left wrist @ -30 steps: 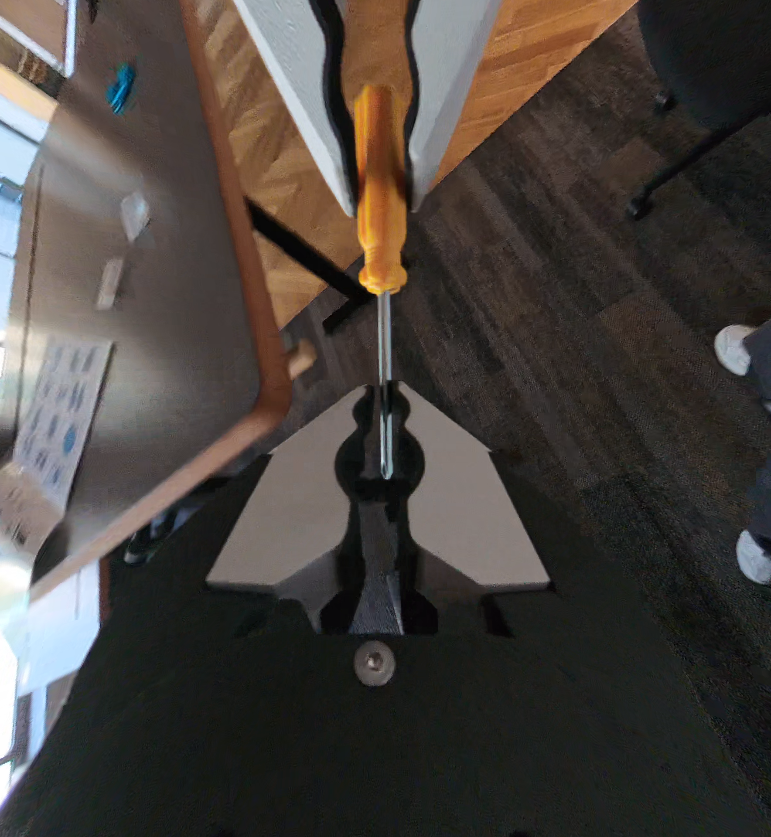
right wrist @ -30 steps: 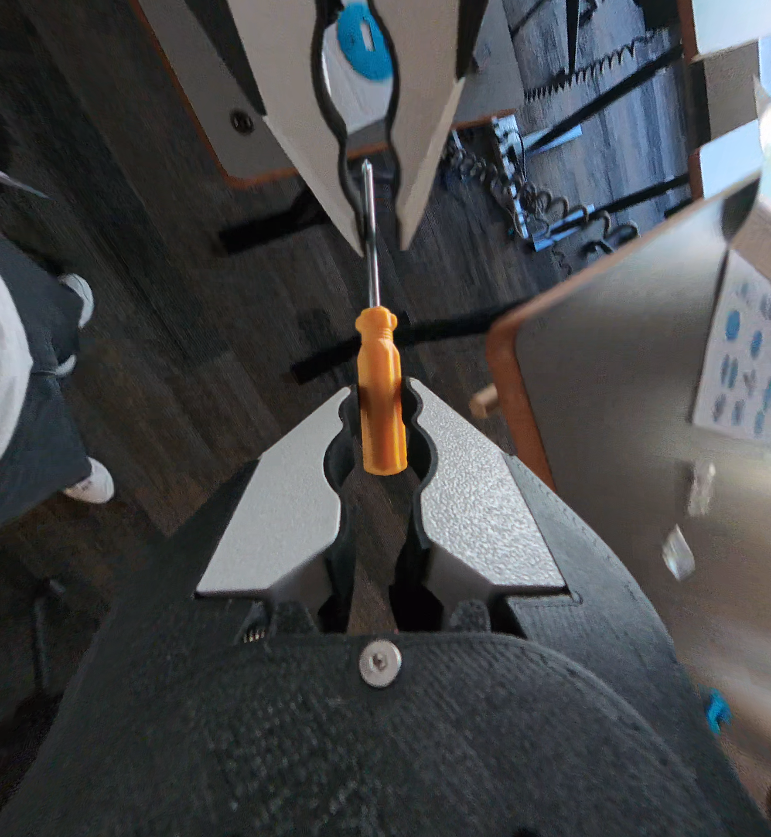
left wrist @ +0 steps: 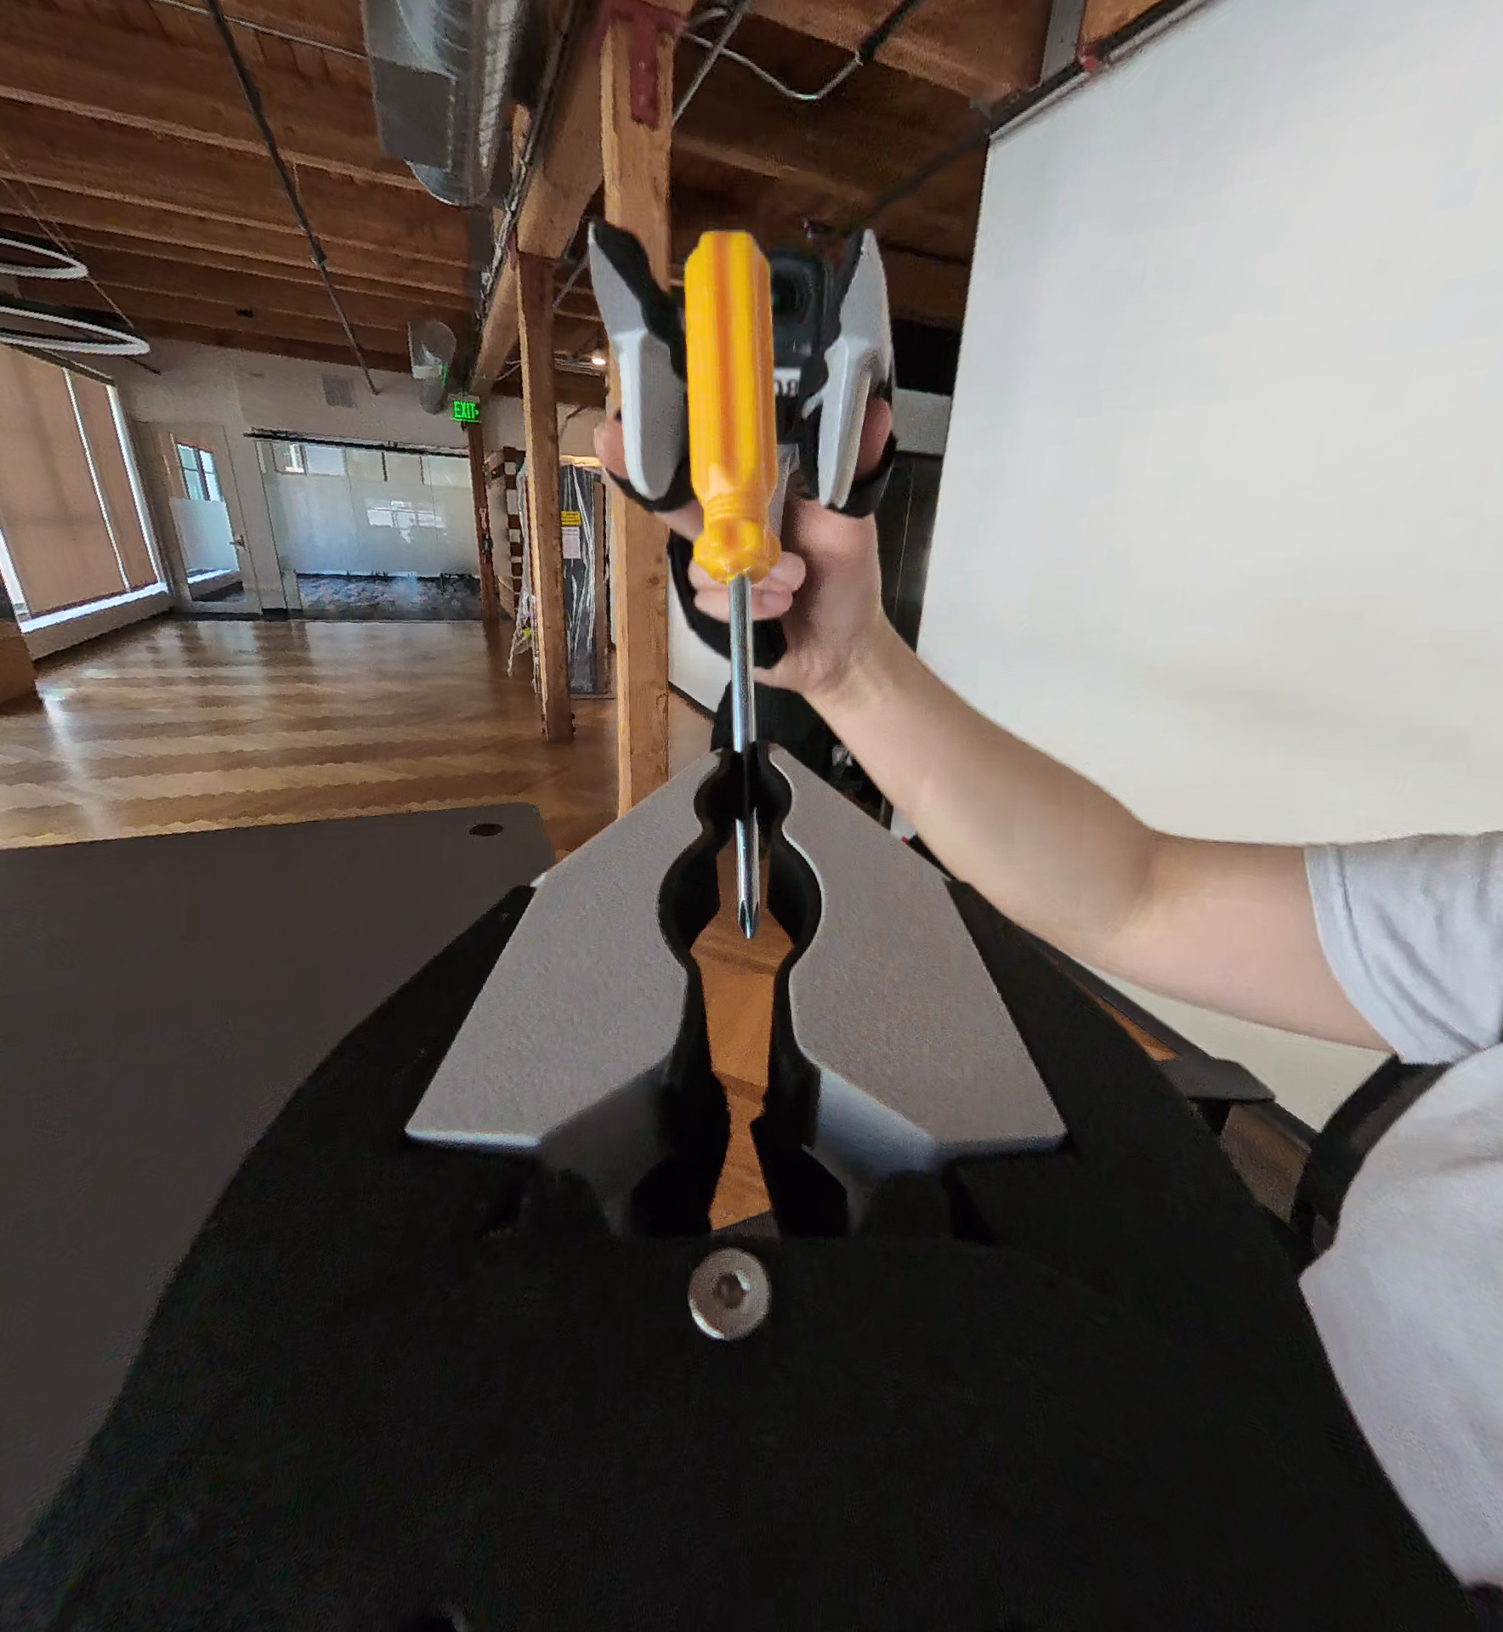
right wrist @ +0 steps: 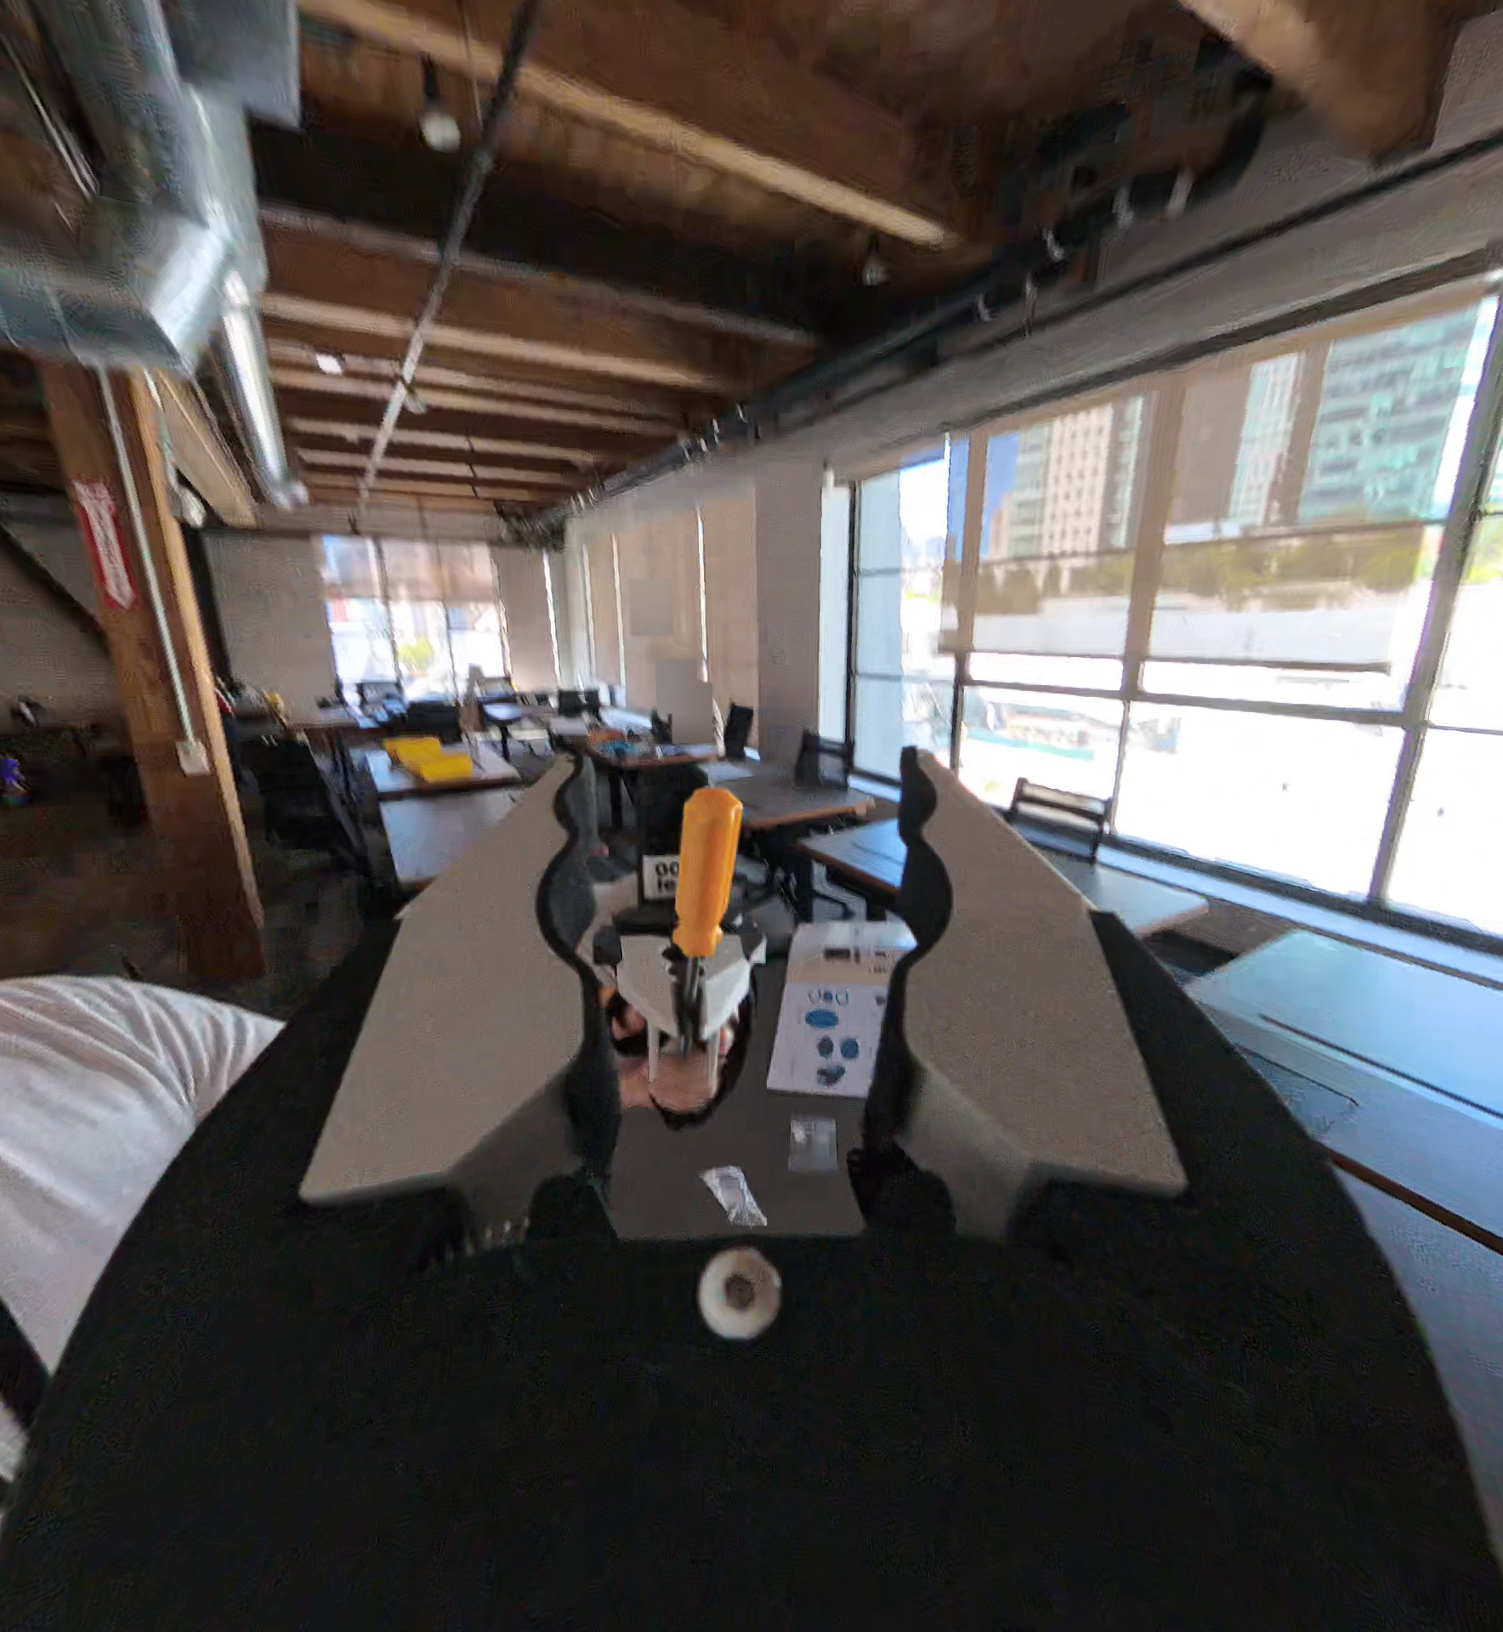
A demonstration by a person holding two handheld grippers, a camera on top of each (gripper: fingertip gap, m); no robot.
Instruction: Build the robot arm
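Left gripper (left wrist: pixel 743 848), near centre of the left wrist view: fingers drawn together and clamped on the bare steel shaft of a screwdriver (left wrist: pixel 728 397), the cross-point tip lying back in the hollow between them. The tool stands upright, in the air, its orange fluted handle at the far end, above the grip.

Right gripper (right wrist: pixel 735 892), seen in its own view: fingers wide apart and holding nothing. In the left wrist view the same gripper sits just behind the handle, one finger at each side; whether either touches the handle cannot be told. A person's hand (left wrist: pixel 819 583) grips it from below, the bare forearm running right to a white sleeve.

Surroundings: a dark table (left wrist: pixel 200 971) at near left. In the right wrist view it bears a printed sheet (right wrist: pixel 832 1016) and two small clear packets (right wrist: pixel 735 1192). Further desks, a timber post and large windows lie far off.

Handling, judged from appearance: the screwdriver looks light and rigid. The polished shaft is thin and likely slippery, apt to turn or slide in a clamp; the ridged plastic handle is thicker and gives the surer hold. The pointed tip should be kept clear of the fingers' soft lining
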